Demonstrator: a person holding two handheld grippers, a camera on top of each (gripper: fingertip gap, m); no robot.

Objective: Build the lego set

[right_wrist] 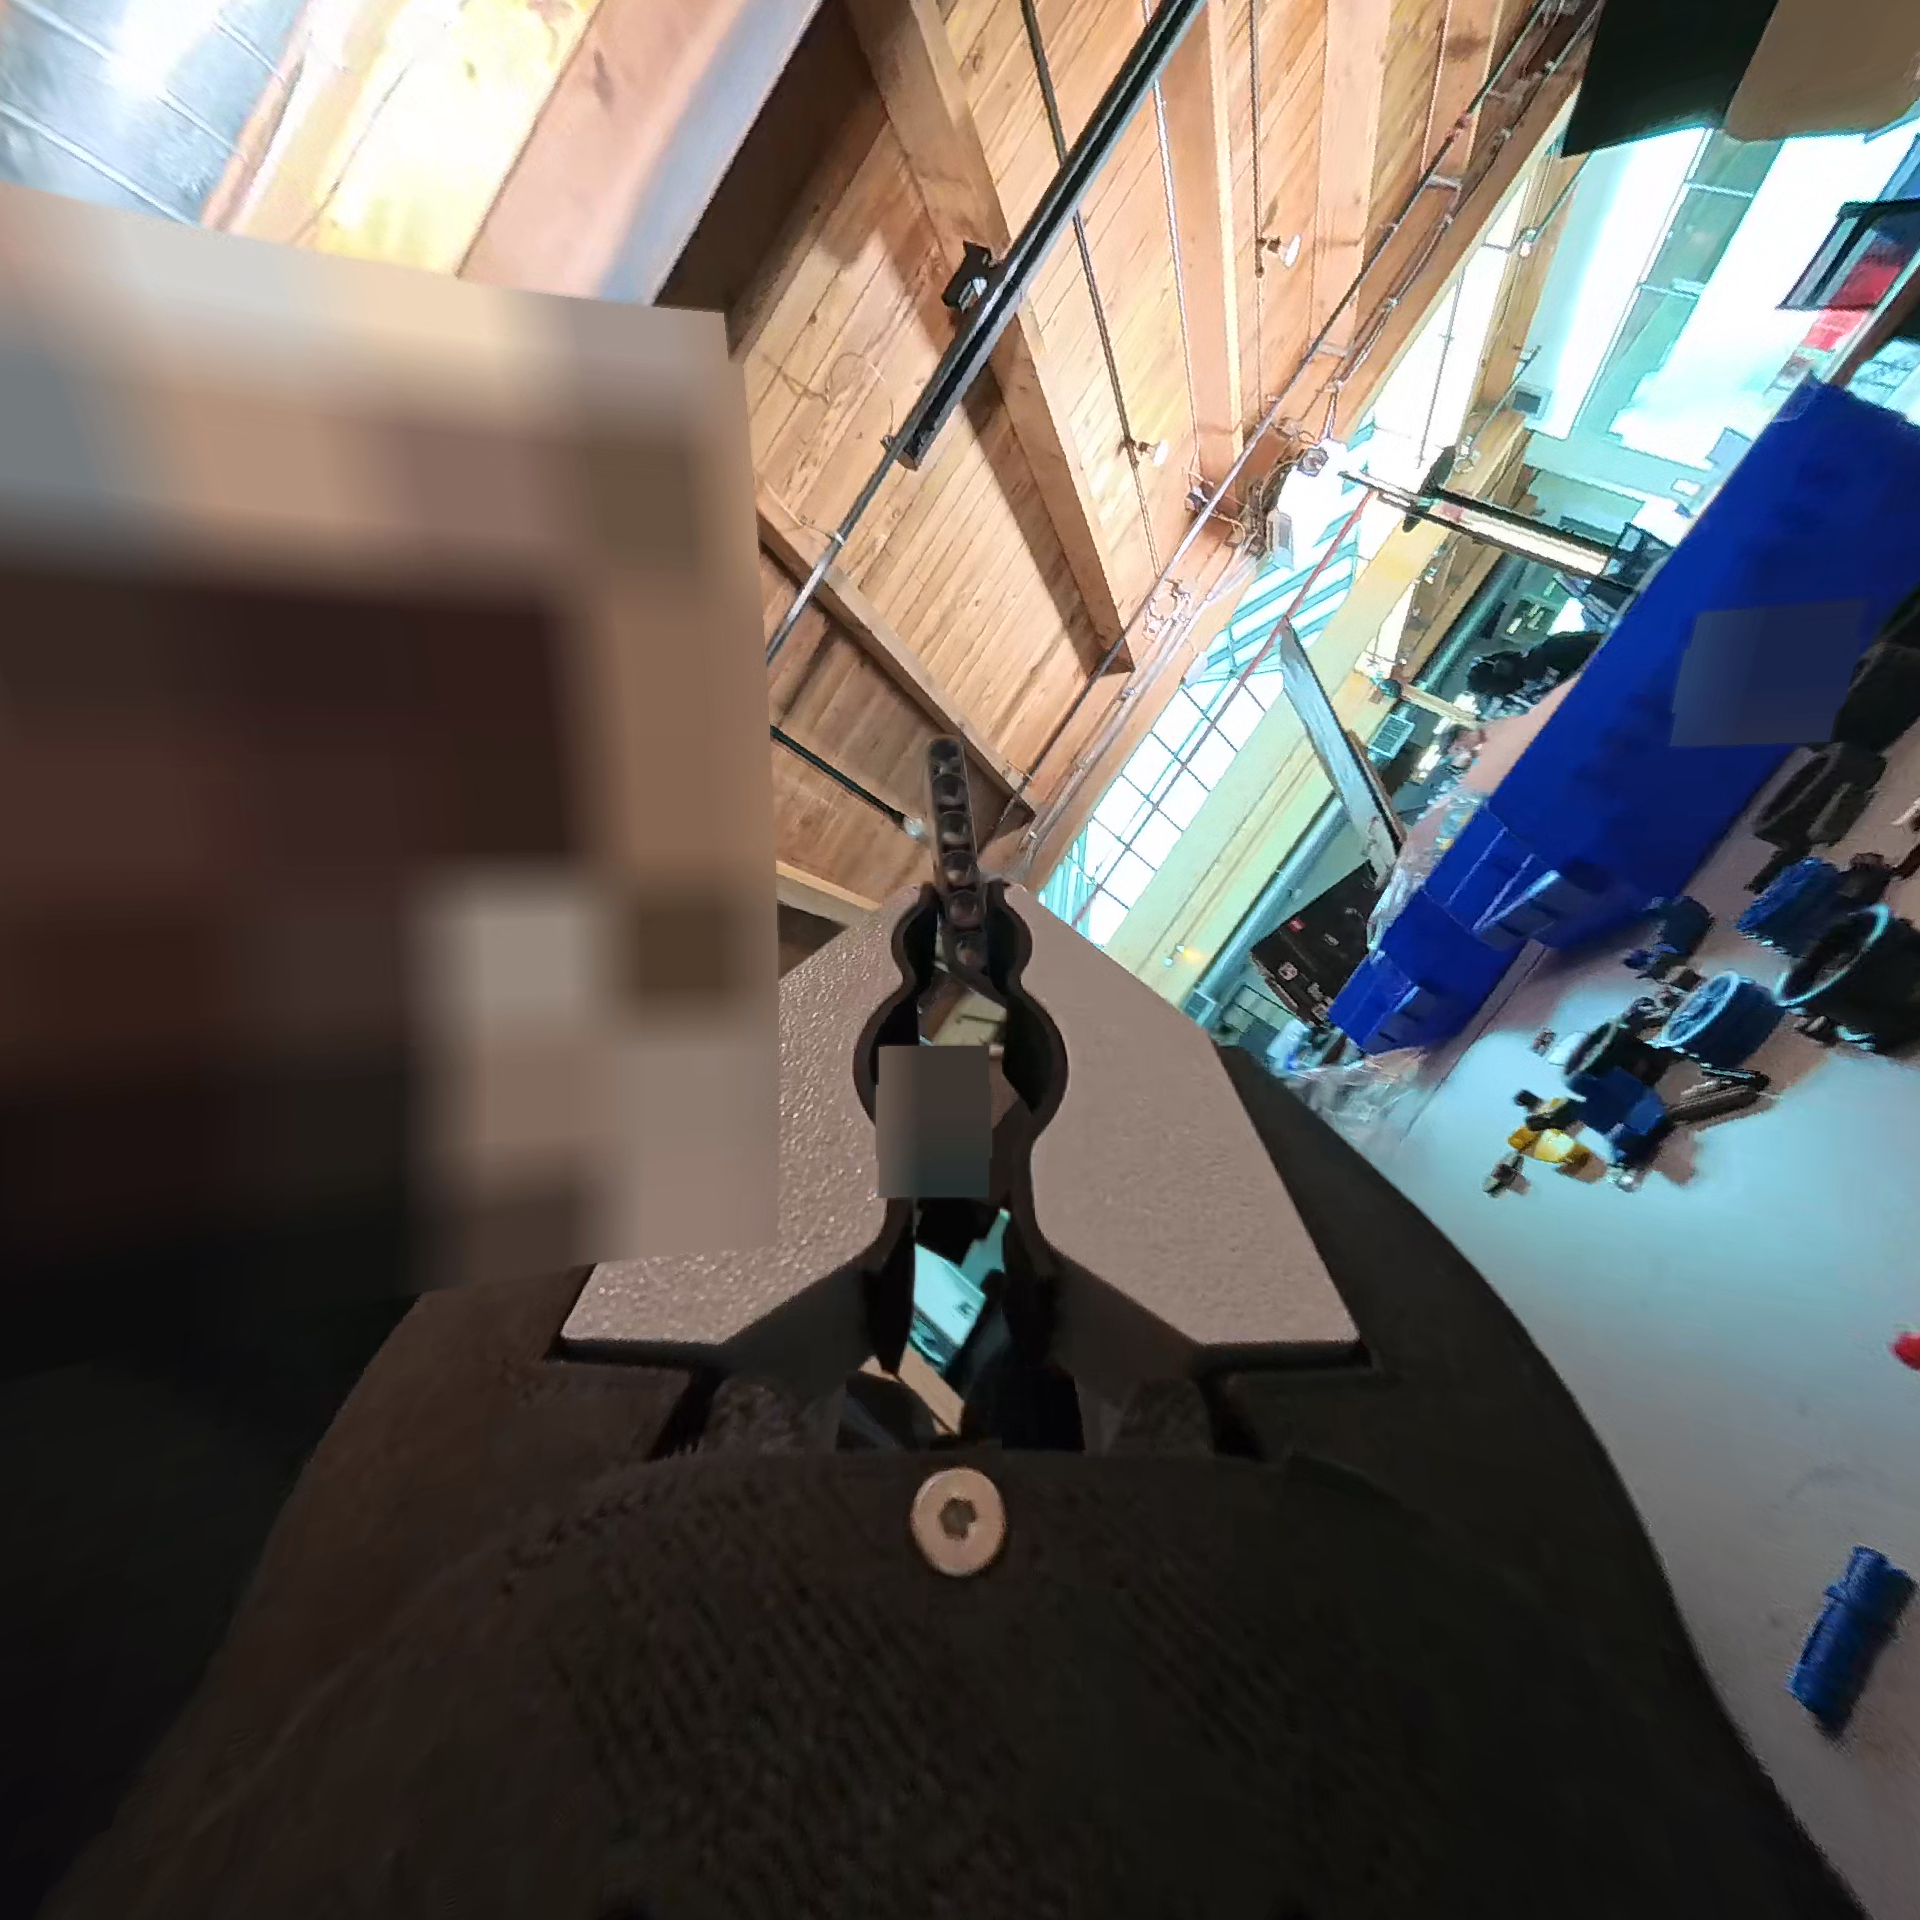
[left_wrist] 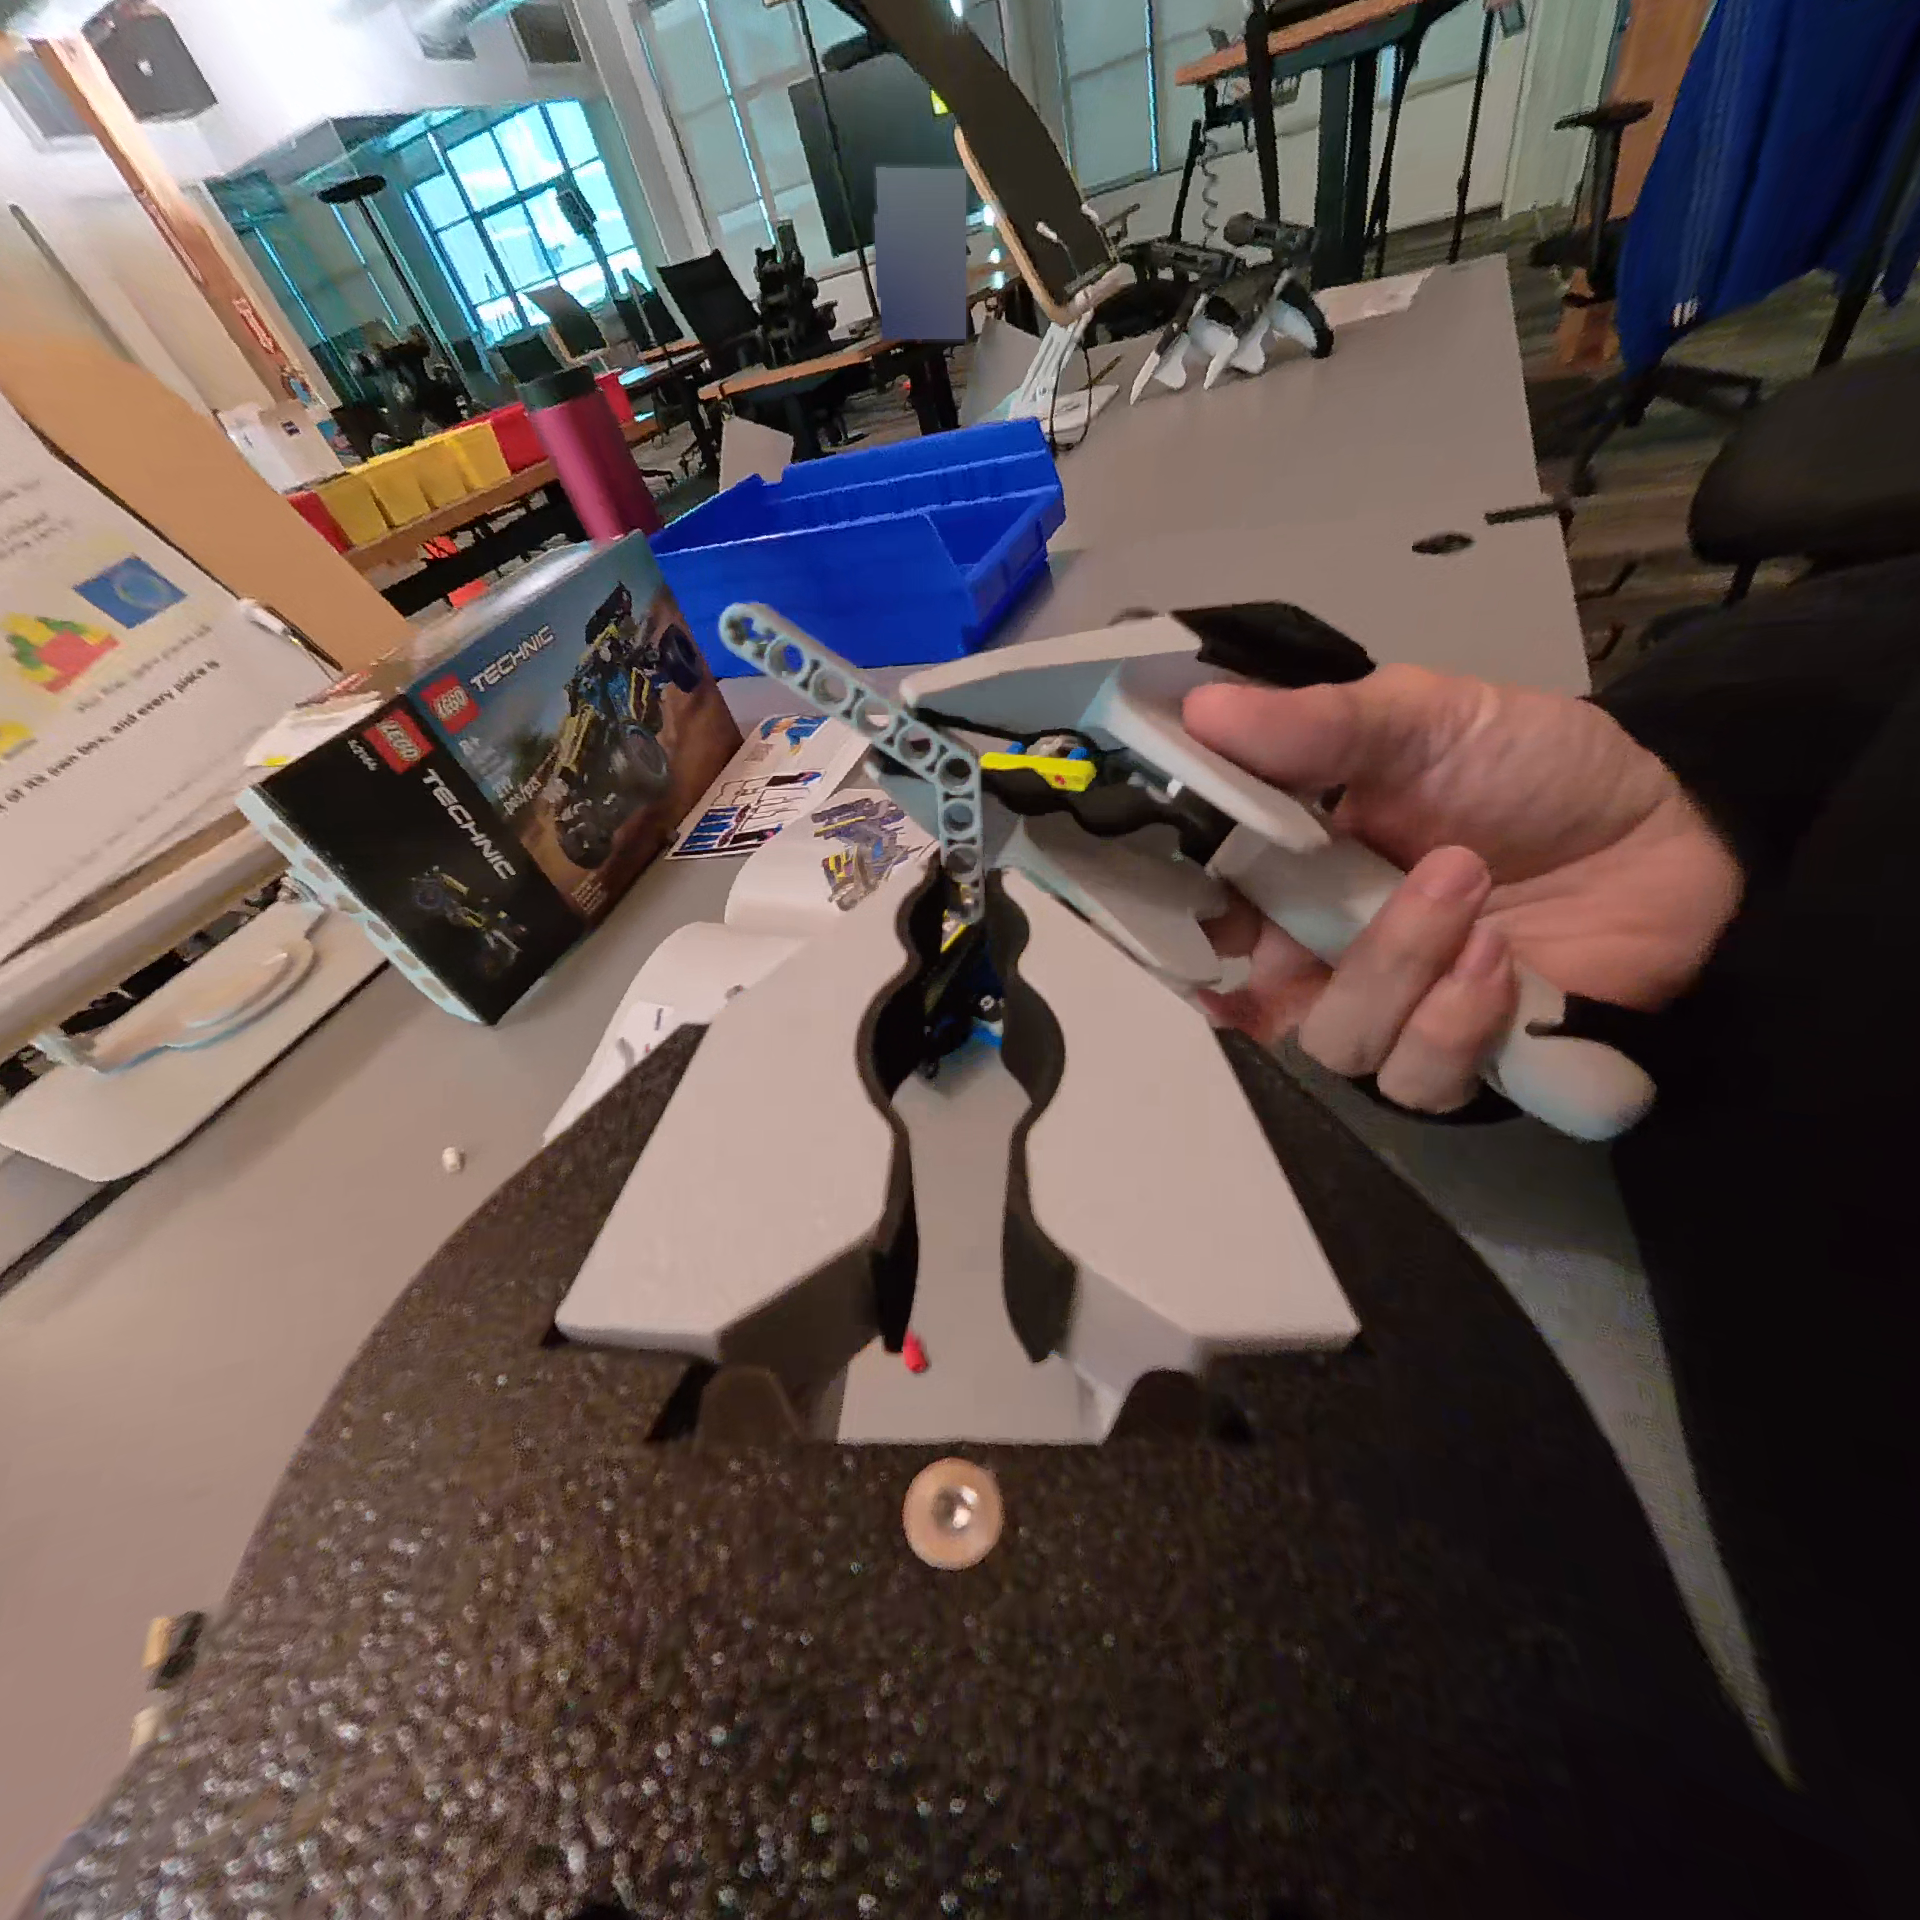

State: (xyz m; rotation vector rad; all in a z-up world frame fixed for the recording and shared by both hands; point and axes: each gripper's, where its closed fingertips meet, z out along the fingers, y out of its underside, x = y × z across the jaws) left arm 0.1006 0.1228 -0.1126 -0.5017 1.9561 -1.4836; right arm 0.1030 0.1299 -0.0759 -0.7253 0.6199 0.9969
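Grey bent beam (left_wrist: 883,727) with a row of round holes, aloft over the near part of the bench (left_wrist: 1299,499); long arm slanting up and away toward the far-left corner, short arm dropping straight down. Clenched on it near the bend: right gripper (left_wrist: 914,727), lying sideways in a hand (left_wrist: 1507,852) from the right edge, a yellow piece (left_wrist: 1039,769) visible farther back between its fingers; from that gripper's own camera, same beam (right_wrist: 951,831) pinched at the fingertips and standing on past them against a timber ceiling. Left gripper (left_wrist: 961,894) closed from below on a small blue, black and yellow assembly (left_wrist: 961,997), lower end of the beam reaching in between its tips; whether beam and assembly are joined, cannot tell.

Toward the left edge: toy-set box (left_wrist: 488,790), black and blue, with a red square logo, white brand lettering and a picture of a yellow-and-blue off-road truck. Just beside it, toward the middle: printed sticker sheet (left_wrist: 748,810) and curled instruction booklet (left_wrist: 790,883) with a drawing of the same truck. Behind them, blue bin (left_wrist: 883,530); left of that, pink bottle (left_wrist: 587,457) with a dark cap. Near the far edge, a spare gripper (left_wrist: 1236,322) lying flat.
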